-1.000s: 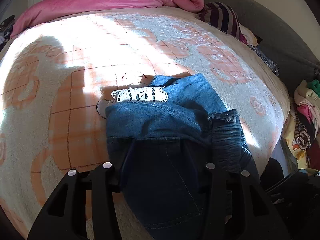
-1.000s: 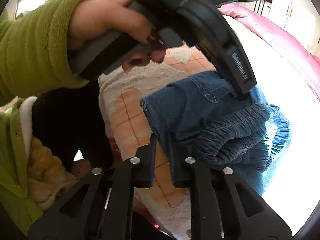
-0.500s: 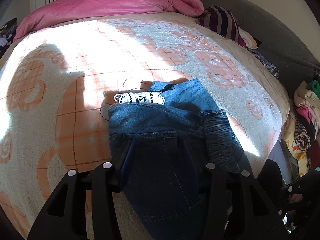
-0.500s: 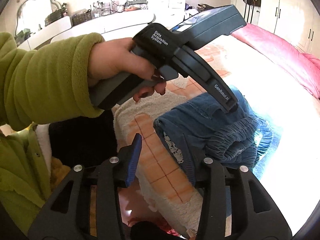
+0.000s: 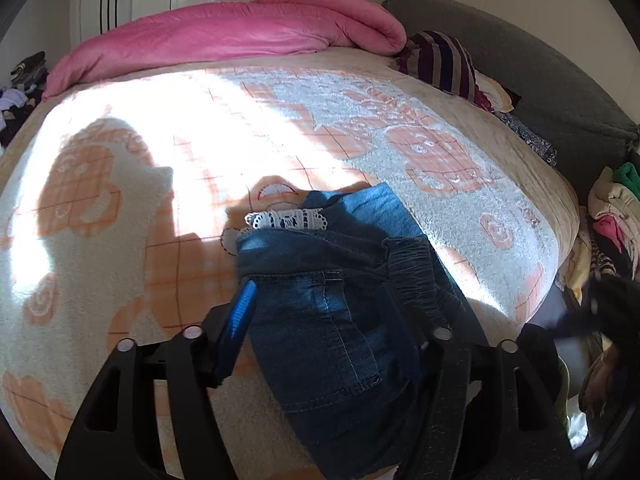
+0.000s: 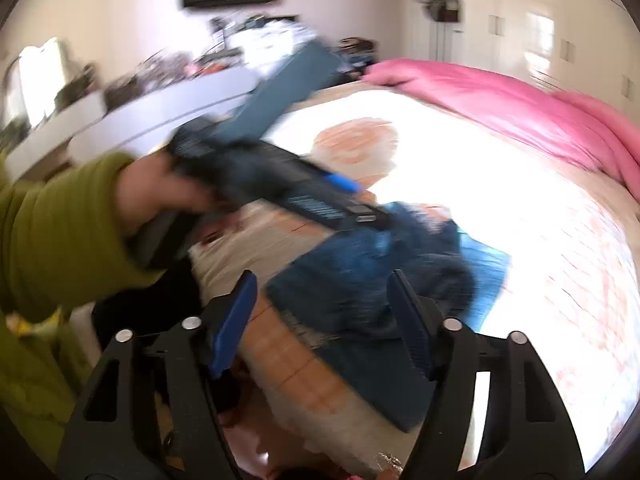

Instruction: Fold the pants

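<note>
The blue denim pants (image 5: 332, 304) lie folded in a bundle near the bed's front edge, with a white lace trim (image 5: 286, 219) at the far end. My left gripper (image 5: 328, 312) is open, its fingers apart on either side of the pants just above them. In the blurred right wrist view the pants (image 6: 376, 280) lie beyond my open, empty right gripper (image 6: 324, 304). The left gripper's body (image 6: 280, 176), held by a hand in a green sleeve, hovers over them.
The bed carries a white and orange patterned blanket (image 5: 192, 168). A pink duvet (image 5: 240, 28) is bunched at the far side. A striped garment (image 5: 444, 60) and a grey headboard (image 5: 540, 80) are at the right. Piled clothes (image 5: 612, 216) lie beside the bed.
The right gripper opened, let go of the pants' edge and pulled back and up. The left gripper opened wider and drew back a little; the pants stay on the bed.
</note>
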Demonstrator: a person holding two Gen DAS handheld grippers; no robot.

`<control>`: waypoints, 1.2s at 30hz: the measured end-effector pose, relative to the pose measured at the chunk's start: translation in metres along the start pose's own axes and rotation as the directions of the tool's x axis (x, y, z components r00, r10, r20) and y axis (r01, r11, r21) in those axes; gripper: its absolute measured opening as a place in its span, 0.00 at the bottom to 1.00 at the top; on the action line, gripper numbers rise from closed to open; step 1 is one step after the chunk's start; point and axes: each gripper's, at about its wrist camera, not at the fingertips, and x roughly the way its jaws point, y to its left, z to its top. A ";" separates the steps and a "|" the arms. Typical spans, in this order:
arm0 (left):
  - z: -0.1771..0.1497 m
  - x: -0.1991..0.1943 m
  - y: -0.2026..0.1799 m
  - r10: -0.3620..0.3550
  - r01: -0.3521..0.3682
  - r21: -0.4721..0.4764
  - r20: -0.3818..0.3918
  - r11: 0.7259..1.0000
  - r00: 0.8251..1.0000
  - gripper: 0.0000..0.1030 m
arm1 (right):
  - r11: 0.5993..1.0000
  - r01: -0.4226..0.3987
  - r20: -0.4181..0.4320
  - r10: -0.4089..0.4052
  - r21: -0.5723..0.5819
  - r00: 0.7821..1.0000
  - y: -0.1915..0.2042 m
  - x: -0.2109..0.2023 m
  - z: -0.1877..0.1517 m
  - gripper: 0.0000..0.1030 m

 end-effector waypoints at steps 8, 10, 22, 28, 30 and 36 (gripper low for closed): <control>-0.004 -0.031 0.003 0.026 -0.024 -0.029 0.071 0.999 0.997 0.88 | 0.977 0.107 0.090 -0.125 0.187 0.988 -0.052 -0.032 0.001 0.82; -0.006 -0.037 0.004 0.041 -0.037 -0.042 0.080 0.998 0.996 0.96 | 0.966 0.143 0.093 -0.166 0.214 0.982 -0.061 -0.037 -0.001 0.85; -0.025 -0.038 0.025 0.073 -0.062 -0.148 0.065 0.987 0.995 0.96 | 0.882 0.288 -0.026 -0.300 0.373 0.954 -0.101 -0.013 -0.026 0.89; -0.034 -0.013 0.035 0.045 -0.040 -0.206 0.021 0.978 0.999 0.96 | 0.852 0.274 -0.122 -0.245 0.447 0.962 -0.118 0.015 -0.036 0.84; -0.036 -0.004 0.034 0.040 -0.037 -0.211 0.009 0.977 0.999 0.96 | 0.842 0.253 -0.145 -0.208 0.476 0.967 -0.124 0.025 -0.040 0.77; -0.039 0.021 0.033 0.007 -0.015 -0.224 -0.034 0.975 0.999 0.96 | 0.825 0.190 -0.193 -0.100 0.532 0.976 -0.135 0.057 -0.049 0.66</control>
